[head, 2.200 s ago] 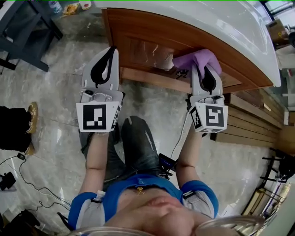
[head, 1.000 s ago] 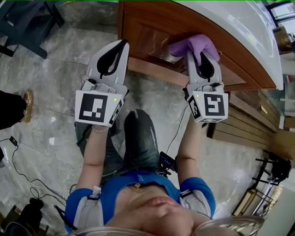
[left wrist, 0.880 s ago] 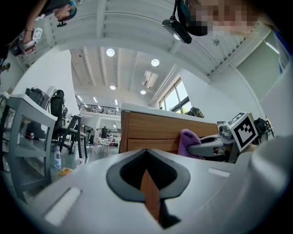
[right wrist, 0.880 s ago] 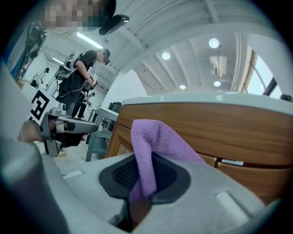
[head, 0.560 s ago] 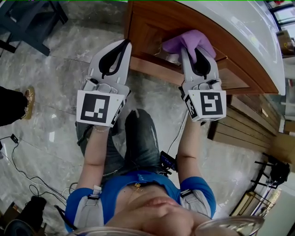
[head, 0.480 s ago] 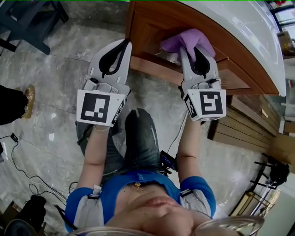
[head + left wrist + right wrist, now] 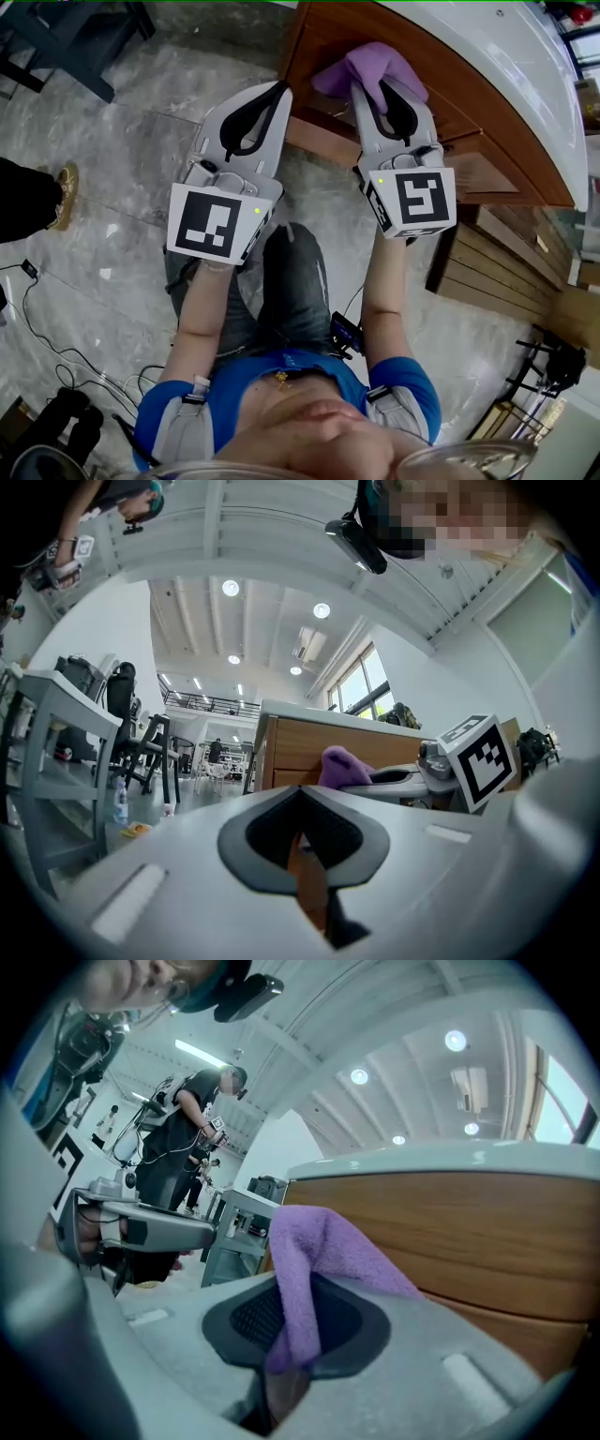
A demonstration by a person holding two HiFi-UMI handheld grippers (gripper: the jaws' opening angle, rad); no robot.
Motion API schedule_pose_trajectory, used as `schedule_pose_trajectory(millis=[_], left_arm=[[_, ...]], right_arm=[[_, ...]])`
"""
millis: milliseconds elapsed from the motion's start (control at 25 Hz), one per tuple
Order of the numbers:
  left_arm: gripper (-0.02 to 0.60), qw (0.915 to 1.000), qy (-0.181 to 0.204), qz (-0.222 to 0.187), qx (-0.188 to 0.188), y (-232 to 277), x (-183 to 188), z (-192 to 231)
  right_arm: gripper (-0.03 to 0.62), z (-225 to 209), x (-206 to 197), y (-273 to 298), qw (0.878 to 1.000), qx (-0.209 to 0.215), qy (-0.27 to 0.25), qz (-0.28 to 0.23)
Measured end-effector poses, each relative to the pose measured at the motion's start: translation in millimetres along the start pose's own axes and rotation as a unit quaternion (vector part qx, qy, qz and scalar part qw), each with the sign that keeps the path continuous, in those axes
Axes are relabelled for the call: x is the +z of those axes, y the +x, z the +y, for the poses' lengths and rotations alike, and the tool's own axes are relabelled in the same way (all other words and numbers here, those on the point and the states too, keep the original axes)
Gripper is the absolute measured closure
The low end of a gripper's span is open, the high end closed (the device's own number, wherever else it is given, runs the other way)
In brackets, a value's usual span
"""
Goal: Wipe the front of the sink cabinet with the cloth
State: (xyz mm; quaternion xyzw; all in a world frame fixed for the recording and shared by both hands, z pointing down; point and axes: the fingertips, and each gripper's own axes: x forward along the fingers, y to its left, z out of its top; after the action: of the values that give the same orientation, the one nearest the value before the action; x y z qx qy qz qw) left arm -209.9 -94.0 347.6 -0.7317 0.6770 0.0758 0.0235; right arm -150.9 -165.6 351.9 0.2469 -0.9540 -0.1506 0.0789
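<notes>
A purple cloth (image 7: 367, 67) is pinched in my right gripper (image 7: 382, 90), which is shut on it and holds it against the wooden front of the sink cabinet (image 7: 469, 122), near the cabinet's left end. In the right gripper view the cloth (image 7: 323, 1260) drapes over the jaws in front of the cabinet's wood panels (image 7: 487, 1232). My left gripper (image 7: 267, 98) is shut with nothing in it and hovers just left of the right one, by the cabinet's left corner. From the left gripper view the cloth (image 7: 342, 764) shows against the cabinet (image 7: 291, 752).
A white sink top (image 7: 506, 66) caps the cabinet. The floor is grey marble (image 7: 122, 169). A dark chair frame (image 7: 56, 42) stands at the far left, and cables (image 7: 56, 356) lie on the floor. Another person's shoe (image 7: 64, 192) is at the left edge. Wooden slats (image 7: 506, 272) lie to the right.
Both grippers have moved left along the cabinet front, the right one dragging the cloth toward the cabinet's left end. The left gripper has come closer to the cabinet corner.
</notes>
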Motion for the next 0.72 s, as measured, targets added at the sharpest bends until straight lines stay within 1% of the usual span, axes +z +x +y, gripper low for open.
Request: schedule_pose_trajectory(millis=[120, 240, 480, 600, 720], left_arm=[[0.581, 0.9999, -0.009, -0.006, 0.006, -1.7, 3.6, 4.5], [0.581, 0.9999, -0.006, -0.006, 0.010, -6.0, 5.1, 6.8], [0.581, 0.9996, -0.016, -0.017, 0.013, -12.0, 12.8, 10.0], [0.581, 0.9995, -0.020, -0.020, 0.016, -14.3, 14.9, 12.7], [0.581, 0.9997, -0.014, -0.016, 0.015, -19.0, 14.5, 16.7]], right_arm=[[0.536, 9.6, 4.9, 12.2, 1.000, 0.010, -0.005, -0.006], [0.536, 19.8, 9.4, 23.0, 1.000, 0.022, -0.002, -0.012], [0.536, 40.5, 22.9, 44.0, 0.999, 0.044, -0.003, -0.021], [0.536, 47.8, 27.1, 51.7, 0.999, 0.047, -0.011, -0.023], [0.536, 49.7, 27.4, 53.5, 0.999, 0.038, -0.017, -0.023]])
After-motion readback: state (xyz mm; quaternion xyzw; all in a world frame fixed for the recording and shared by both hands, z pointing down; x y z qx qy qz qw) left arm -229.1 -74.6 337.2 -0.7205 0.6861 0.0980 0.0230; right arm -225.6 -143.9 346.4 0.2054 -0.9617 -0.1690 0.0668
